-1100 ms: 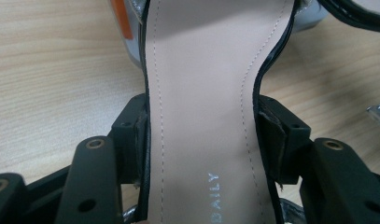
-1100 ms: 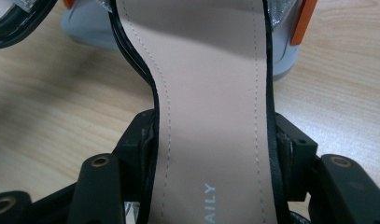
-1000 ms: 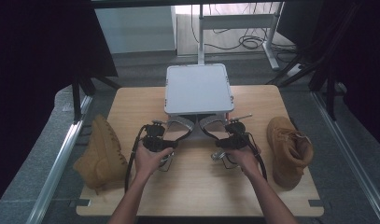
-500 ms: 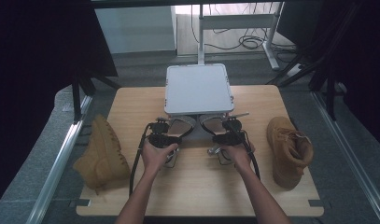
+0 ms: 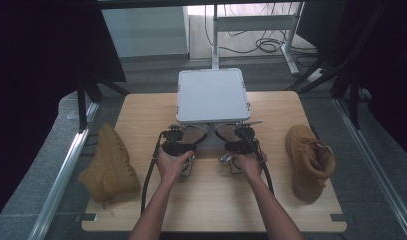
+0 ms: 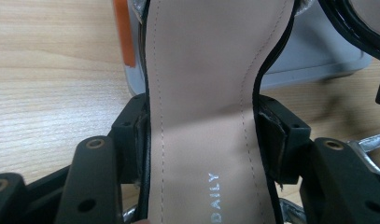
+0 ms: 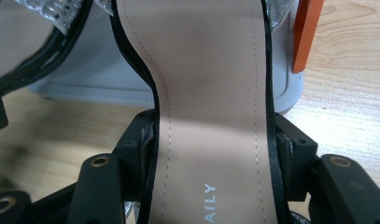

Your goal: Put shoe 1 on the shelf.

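Two heeled sandals with beige insoles, black edging and silver straps are held side by side just in front of the grey box [image 5: 212, 95]. My left gripper [image 6: 199, 135] is shut on the narrow waist of the left sandal [image 6: 201, 93], its pads [image 6: 140, 135] pressing the black edges. My right gripper [image 7: 215, 144] is shut the same way on the right sandal [image 7: 206, 84]. In the high view the left gripper [image 5: 177, 145] and right gripper [image 5: 243, 142] sit mid-table, with the left sandal [image 5: 193, 134] and right sandal [image 5: 225, 131] pointing at the box.
A tan boot [image 5: 108, 165] lies at the table's left edge and another tan boot [image 5: 308, 160] stands at the right. The grey box has orange latches [image 7: 306, 32] and fills the far middle of the wooden table [image 5: 211, 200].
Both hands have moved a little toward the grey box and toward each other, carrying the sandals. The grips look unchanged.
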{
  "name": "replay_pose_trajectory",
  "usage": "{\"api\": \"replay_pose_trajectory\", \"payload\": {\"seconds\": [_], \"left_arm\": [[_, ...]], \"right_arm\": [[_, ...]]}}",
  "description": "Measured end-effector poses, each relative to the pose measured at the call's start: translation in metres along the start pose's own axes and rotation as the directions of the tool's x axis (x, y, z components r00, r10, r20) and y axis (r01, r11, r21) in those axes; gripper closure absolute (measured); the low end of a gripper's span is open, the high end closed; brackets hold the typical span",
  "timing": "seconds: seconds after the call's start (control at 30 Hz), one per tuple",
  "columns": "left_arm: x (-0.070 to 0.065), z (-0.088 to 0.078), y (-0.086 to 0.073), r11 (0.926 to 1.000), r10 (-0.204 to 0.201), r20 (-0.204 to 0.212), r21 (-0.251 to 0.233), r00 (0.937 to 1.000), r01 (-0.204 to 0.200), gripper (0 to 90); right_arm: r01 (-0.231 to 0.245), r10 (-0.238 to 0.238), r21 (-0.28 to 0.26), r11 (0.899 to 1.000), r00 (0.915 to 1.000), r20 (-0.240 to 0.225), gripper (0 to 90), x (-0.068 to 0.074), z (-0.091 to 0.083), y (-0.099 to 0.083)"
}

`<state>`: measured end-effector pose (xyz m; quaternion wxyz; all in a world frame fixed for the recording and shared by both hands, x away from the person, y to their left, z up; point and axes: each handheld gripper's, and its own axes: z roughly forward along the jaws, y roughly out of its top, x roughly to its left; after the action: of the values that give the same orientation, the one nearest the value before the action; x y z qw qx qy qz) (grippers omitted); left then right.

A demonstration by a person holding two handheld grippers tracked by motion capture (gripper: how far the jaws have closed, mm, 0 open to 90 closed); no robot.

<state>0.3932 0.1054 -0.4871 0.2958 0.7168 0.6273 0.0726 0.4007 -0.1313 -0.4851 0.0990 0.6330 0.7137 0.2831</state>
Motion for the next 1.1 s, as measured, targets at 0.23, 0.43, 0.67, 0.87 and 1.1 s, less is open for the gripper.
{"api": "replay_pose_trajectory", "payload": {"seconds": [0.23, 0.43, 0.67, 0.87, 1.1], "left_arm": [[-0.003, 0.008, 0.002, 0.9995, -0.023, -0.010, -0.021, 0.9997, 0.023, 41.8], [-0.004, 0.014, 0.003, 0.9989, -0.045, -0.027, -0.010, 0.9986, 0.045, 41.8], [-0.006, 0.022, 0.001, 0.9991, -0.042, -0.044, -0.006, 0.9982, 0.042, 41.7], [-0.007, 0.027, 0.000, 0.9991, -0.041, -0.054, 0.005, 0.9977, 0.041, 41.7], [-0.011, 0.032, 0.000, 0.9991, -0.036, -0.079, 0.020, 0.9962, 0.038, 40.3]], "right_arm": [[-0.003, 0.003, 0.001, 1.000, 0.9995, 0.031, 41.8, 0.003, 0.010, 0.001], [-0.005, 0.006, -0.007, 1.000, 0.9979, 0.065, 41.7, 0.005, 0.014, 0.003], [0.009, -0.010, 0.017, 1.000, 0.9951, 0.098, 41.6, 0.008, 0.021, 0.001], [0.012, -0.015, 0.030, 0.999, 0.9933, 0.114, 41.5, 0.007, 0.025, 0.000], [0.012, -0.019, 0.057, 0.998, 0.9920, 0.124, 40.2, 0.003, 0.028, 0.000]]}}
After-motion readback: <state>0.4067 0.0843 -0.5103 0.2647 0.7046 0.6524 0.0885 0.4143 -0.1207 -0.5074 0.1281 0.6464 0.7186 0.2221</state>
